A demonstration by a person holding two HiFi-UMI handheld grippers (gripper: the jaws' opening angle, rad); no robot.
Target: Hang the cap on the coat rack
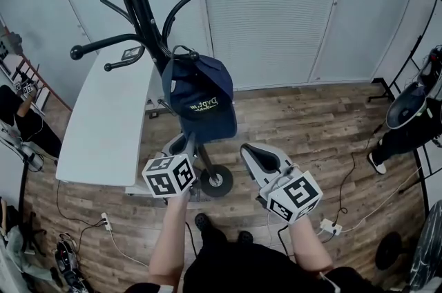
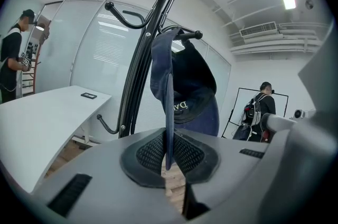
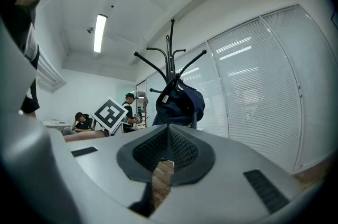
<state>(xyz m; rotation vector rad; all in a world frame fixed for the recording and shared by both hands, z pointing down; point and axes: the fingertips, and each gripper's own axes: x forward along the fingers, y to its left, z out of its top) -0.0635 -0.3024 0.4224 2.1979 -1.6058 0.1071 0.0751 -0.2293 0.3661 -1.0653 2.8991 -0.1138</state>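
Nearest the lens, two bare forearms [image 1: 170, 236], each ending in a grey hand-held tool with a black-and-white marker cube [image 1: 169, 175] on top. Of the two, the left gripper [image 1: 188, 141] reaches up to the lower edge of the navy blue fabric baseball cap [image 1: 200, 99]. Pinches the thin brim [image 2: 168, 112] edge-on between its ribbed black pads [image 2: 150, 153], jaws pressed together on it. Beside it and a little apart, the right gripper [image 1: 250, 150], jaws closed against each other with nothing between them, pointed toward the cap [image 3: 179, 101] but clear of it.

Hanging on the black metal coat rack [image 1: 138, 1], the cap [image 2: 190, 85], with its crown opening slipped over one curved, knob-tipped hook [image 2: 196, 35] and the brim pointing downward. Pale lettering across the front panel, too small to read in full.

Behind the rack [image 2: 141, 75], a long white table [image 1: 103, 120] with a small dark object lying flat on it, then frosted wall panels with blinds. Underfoot, brown wood-plank flooring [image 1: 318, 120] with loose cables. Off to the right, a person [image 2: 261, 108] wearing a backpack; at the far left, another person [image 2: 11, 56] standing.
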